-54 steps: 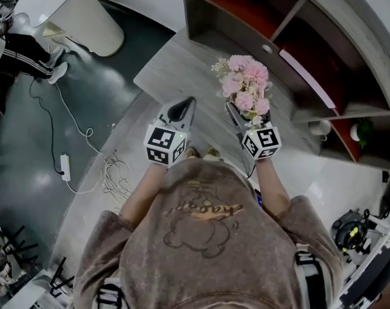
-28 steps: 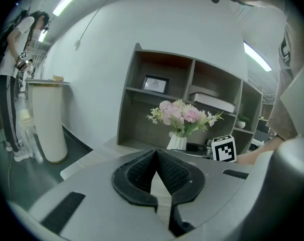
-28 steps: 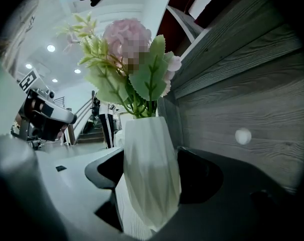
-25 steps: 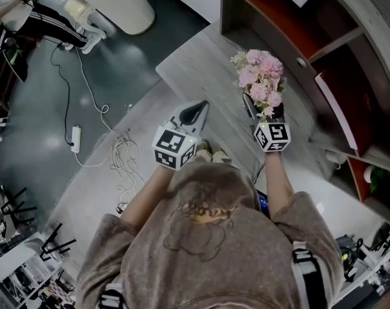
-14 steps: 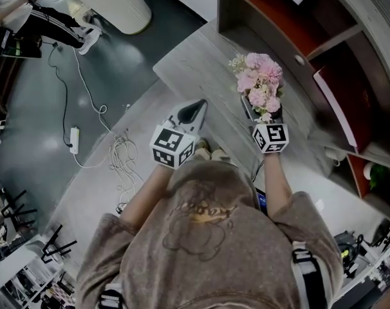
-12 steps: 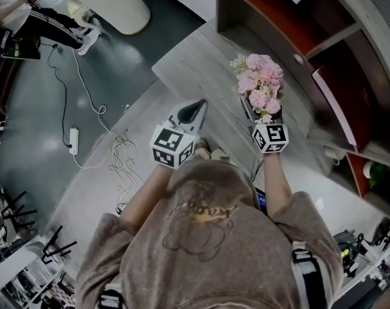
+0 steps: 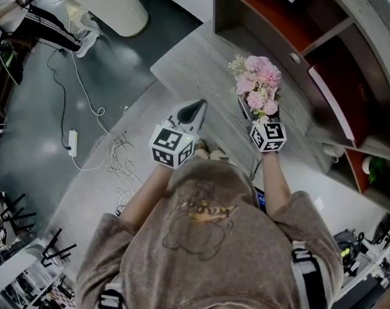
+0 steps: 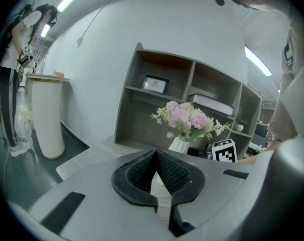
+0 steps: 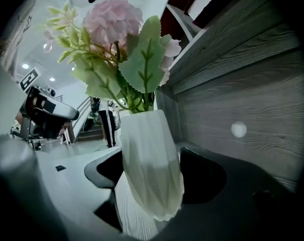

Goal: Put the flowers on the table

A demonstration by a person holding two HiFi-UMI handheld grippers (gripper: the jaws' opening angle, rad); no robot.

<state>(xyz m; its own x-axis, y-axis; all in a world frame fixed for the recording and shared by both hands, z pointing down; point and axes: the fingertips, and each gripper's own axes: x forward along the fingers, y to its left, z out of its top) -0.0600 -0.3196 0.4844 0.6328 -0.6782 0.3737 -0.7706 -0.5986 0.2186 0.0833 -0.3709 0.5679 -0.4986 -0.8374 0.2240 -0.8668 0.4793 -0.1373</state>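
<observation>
A bunch of pink flowers [image 7: 258,85] with green leaves stands in a white ribbed vase [image 9: 149,164]. My right gripper [image 7: 257,110] is shut on the vase, one jaw on each side, and holds it upright over the grey wood table [image 7: 195,63] near the shelf unit. The vase's foot is close to the tabletop; I cannot tell whether it touches. In the left gripper view the flowers [image 8: 187,117] and vase [image 8: 179,144] show straight ahead. My left gripper [image 7: 196,108] hovers at the table's near edge, to the left of the vase, shut with nothing in it.
A grey shelf unit [image 7: 278,18] with red-backed compartments rises right behind the table. A white round pedestal [image 7: 111,5] stands on the dark floor to the left. Cables and a power strip [image 7: 73,140] lie on the floor. A person [image 7: 27,24] stands at far upper left.
The right gripper has carried the flowers slightly left and deeper over the table, still shut on the vase. The left gripper has hardly moved.
</observation>
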